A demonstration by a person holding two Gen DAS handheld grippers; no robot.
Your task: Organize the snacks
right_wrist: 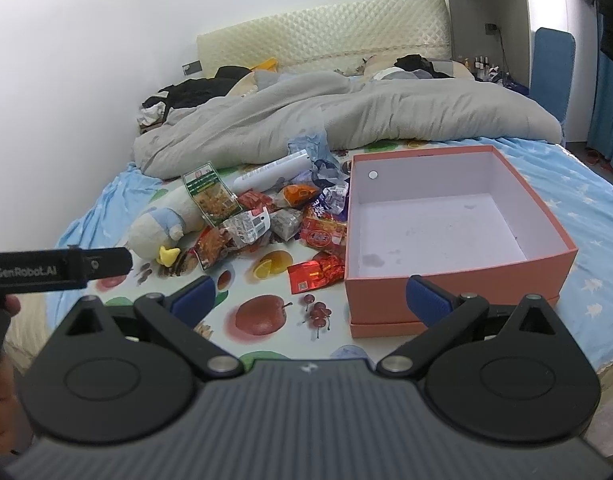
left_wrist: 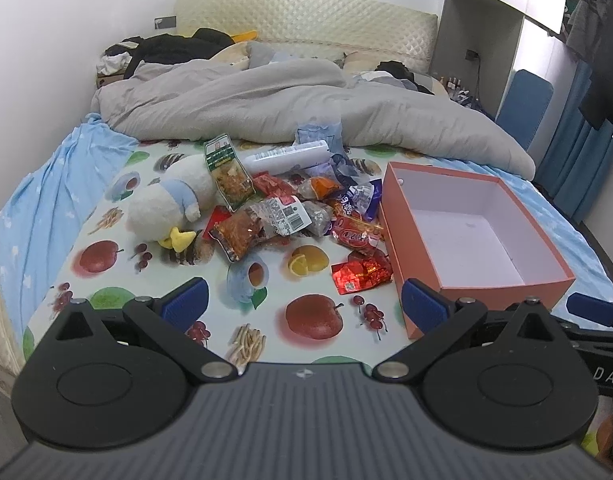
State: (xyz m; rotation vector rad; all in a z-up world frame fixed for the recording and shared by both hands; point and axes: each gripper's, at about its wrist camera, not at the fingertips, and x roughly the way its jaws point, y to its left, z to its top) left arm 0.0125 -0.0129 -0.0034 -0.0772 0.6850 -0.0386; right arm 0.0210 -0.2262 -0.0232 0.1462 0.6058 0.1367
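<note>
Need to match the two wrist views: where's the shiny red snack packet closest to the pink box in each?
Left wrist: red packet sits centre-right, on the fruit-print sheet just left of the pink box's near corner.
Right wrist: red packet sits at centre, touching the box's left near corner.
Shared landmark: the printed orange just left of the packet.
</note>
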